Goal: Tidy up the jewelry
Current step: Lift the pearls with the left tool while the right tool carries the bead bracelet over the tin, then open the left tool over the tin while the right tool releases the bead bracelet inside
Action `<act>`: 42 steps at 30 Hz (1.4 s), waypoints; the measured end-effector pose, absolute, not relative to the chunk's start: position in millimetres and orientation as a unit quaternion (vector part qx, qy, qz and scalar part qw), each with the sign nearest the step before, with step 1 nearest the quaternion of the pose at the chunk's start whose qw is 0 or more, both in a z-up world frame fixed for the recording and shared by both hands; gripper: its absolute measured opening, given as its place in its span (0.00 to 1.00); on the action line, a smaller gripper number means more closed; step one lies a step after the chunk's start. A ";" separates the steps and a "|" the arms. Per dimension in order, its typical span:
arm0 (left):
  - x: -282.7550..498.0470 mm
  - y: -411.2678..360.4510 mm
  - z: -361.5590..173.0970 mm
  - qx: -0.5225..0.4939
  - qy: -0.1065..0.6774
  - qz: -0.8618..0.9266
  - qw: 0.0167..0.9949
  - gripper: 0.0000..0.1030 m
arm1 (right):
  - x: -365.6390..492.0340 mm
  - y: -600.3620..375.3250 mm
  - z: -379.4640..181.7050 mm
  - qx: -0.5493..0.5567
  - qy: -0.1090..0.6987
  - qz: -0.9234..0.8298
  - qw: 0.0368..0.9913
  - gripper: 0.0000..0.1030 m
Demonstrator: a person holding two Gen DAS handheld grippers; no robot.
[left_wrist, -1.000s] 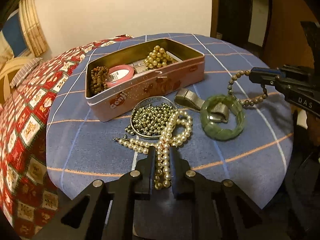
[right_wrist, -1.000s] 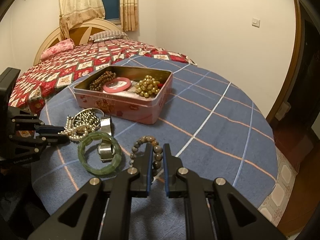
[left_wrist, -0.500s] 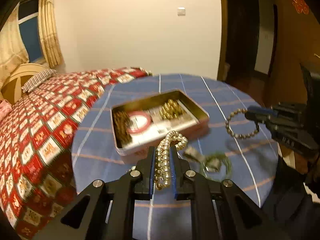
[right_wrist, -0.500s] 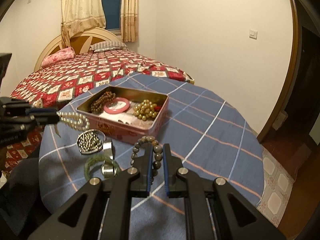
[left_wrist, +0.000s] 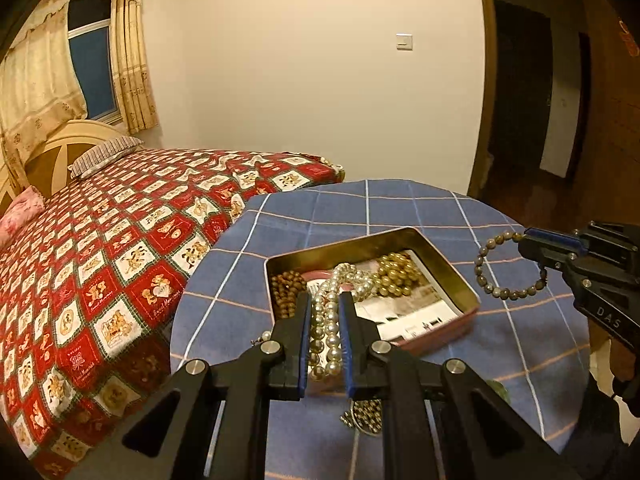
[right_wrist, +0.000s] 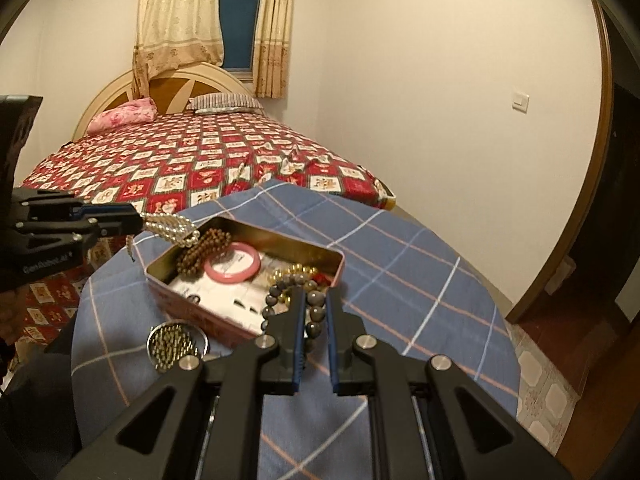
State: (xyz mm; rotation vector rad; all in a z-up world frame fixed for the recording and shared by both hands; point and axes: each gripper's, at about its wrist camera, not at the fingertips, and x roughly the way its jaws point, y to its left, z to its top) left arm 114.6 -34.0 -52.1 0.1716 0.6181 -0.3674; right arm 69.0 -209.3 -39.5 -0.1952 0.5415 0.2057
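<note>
A bedroom held a round table under a blue plaid cloth [left_wrist: 400, 208], a red quilted bed [left_wrist: 120, 240] at its 9 o'clock. The left gripper [left_wrist: 325, 312] was clamped on a pearl necklace [left_wrist: 328, 320], held above the near edge of the pink tin [left_wrist: 460, 280]. The right gripper [right_wrist: 314, 312] pinched a grey stone-bead bracelet [right_wrist: 280, 292] over the tin's 3 o'clock side. The tin already held a brown bead strand [right_wrist: 202, 248], a pink bangle [right_wrist: 232, 266] and gold beads [left_wrist: 394, 274]. A small dish of metal beads [right_wrist: 176, 344] sat outside, at the tin's 6 o'clock. Risk, as I judged it: with 2 loads converging, the grippers could collide, or the dangling pearl tail could drape over the rim and slide out.
</note>
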 end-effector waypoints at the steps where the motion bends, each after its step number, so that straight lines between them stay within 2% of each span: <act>1: 118.1 -34.6 -52.6 0.084 0.303 -0.178 0.933 0.12 | 72.9 -208.9 -39.2 -0.097 0.266 0.102 0.954 0.11; 28: 181.2 -60.9 -91.2 0.089 0.339 -0.161 0.923 0.14 | 148.4 -200.1 -72.5 -0.090 0.311 0.107 0.940 0.12; 29: 181.8 -61.2 -92.1 0.091 0.341 -0.157 0.922 0.17 | 148.7 -201.3 -73.2 -0.089 0.311 0.104 0.940 0.13; 30: 182.2 -61.1 -92.3 0.093 0.342 -0.157 0.922 0.27 | 148.4 -203.1 -73.5 -0.086 0.314 0.102 0.940 0.14; 31: 180.2 -61.3 -91.5 0.097 0.337 -0.152 0.924 0.47 | 148.7 -203.8 -73.7 -0.084 0.314 0.101 0.940 0.15; 32: 177.9 -61.2 -90.5 0.101 0.330 -0.145 0.927 0.57 | 146.9 -205.4 -73.3 -0.084 0.313 0.098 0.941 0.18; 33: 174.3 -60.3 -88.5 0.105 0.319 -0.133 0.933 0.75 | 145.3 -207.1 -72.9 -0.084 0.313 0.094 0.941 0.20; 35: 169.0 -57.4 -85.8 0.104 0.311 -0.129 0.936 0.78 | 142.3 -211.4 -72.3 -0.079 0.313 0.089 0.942 0.35; 42: 157.8 -41.9 -93.7 0.091 0.328 -0.116 0.933 0.78 | 123.6 -223.8 -72.4 -0.063 0.315 0.077 0.944 0.36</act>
